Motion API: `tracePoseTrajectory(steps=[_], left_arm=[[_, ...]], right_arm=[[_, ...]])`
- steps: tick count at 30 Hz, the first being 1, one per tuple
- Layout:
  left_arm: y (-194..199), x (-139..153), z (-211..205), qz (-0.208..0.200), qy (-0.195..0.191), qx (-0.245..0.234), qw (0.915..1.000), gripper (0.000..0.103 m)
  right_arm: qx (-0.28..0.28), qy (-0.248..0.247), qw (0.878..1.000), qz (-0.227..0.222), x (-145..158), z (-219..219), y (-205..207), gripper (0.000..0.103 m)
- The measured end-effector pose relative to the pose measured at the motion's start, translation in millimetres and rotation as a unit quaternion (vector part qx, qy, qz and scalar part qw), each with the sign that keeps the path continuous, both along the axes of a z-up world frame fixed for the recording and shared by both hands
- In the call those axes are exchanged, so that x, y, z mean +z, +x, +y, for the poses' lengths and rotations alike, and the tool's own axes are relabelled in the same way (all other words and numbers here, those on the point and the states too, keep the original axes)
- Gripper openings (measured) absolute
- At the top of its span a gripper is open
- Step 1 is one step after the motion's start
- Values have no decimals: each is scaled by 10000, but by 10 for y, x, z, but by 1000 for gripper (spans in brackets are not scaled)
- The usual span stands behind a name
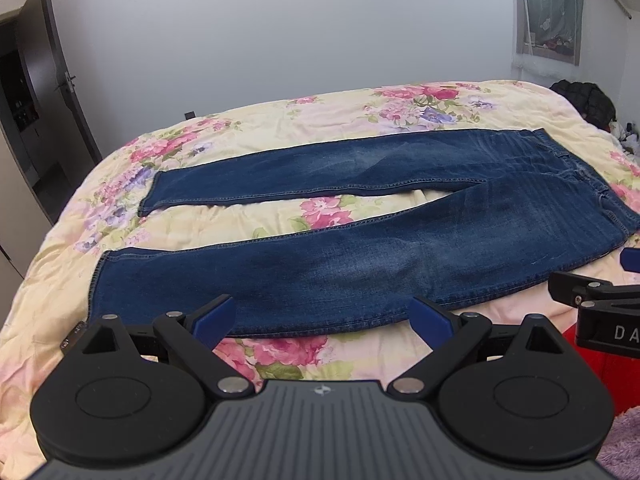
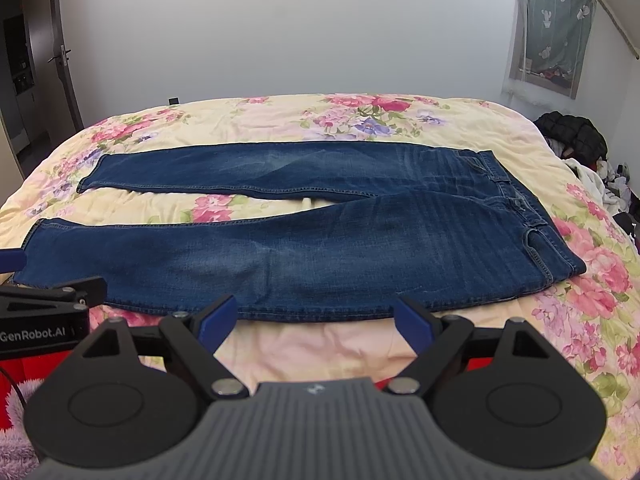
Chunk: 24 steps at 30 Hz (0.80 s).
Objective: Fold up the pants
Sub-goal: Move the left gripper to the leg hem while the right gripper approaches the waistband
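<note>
Bed (image 2: pixel 320 344): covered by a floral quilt; taken as the landmark for all entries below.
Jeans (image 2: pixel 320 248): laid flat and unfolded across the middle of the bed, legs parted in a narrow V, no fold yet made.
Long axis: run crosswise to both tools, hems toward the bed's left end, waistband (image 2: pixel 520 208) toward its right end.
Near leg (image 1: pixel 320 276): laid along the bed's front edge, its outer seam just ahead of both tools.
Far leg (image 1: pixel 320 172): set further back on the bed, well apart from both tools.
Left tool (image 1: pixel 323 320): held over the bed's front edge, fingers spread wide, nothing gripped; judged nearer the hem half of the near leg.
Right tool (image 2: pixel 314 318): held over the same edge, fingers spread wide, nothing gripped; judged nearer the thigh and waist half.
Coming move: judged to turn on the near leg's outer seam being taken and carried back over the far leg.
Cut off: waistband corner clipped by the frame edge in the left wrist view.
Hard to make out: dark clothing heap (image 2: pixel 576 136) beyond the bed's right end.
</note>
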<state>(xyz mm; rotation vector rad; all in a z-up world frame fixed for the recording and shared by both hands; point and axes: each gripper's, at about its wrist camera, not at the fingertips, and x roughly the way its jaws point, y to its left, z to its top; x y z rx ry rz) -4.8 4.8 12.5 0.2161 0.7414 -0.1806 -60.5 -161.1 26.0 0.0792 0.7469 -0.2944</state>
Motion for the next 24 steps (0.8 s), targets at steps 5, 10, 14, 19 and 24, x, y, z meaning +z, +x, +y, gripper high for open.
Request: tracePoseTrajectory(steps=[5, 10, 14, 19, 24], left_arm=[[100, 20, 100, 113, -58, -254, 9996, 84], [319, -1, 425, 456, -494, -536, 9963, 50], [591, -47, 738, 685, -376, -643, 9949, 31], [963, -119, 1038, 462, 805, -951, 9911, 22], [1497, -345, 1458, 1072, 1161, -1194, 9802, 20]], right_arm=[[238, 643, 9972, -297, -39, -207, 5, 82], [517, 210, 9972, -489, -62, -480, 40, 82], [521, -462, 9968, -389, -114, -832, 132, 81], [203, -426, 9989, -25, -218, -1502, 288, 75], [-119, -883, 9931, 759, -403, -2035, 455, 42]])
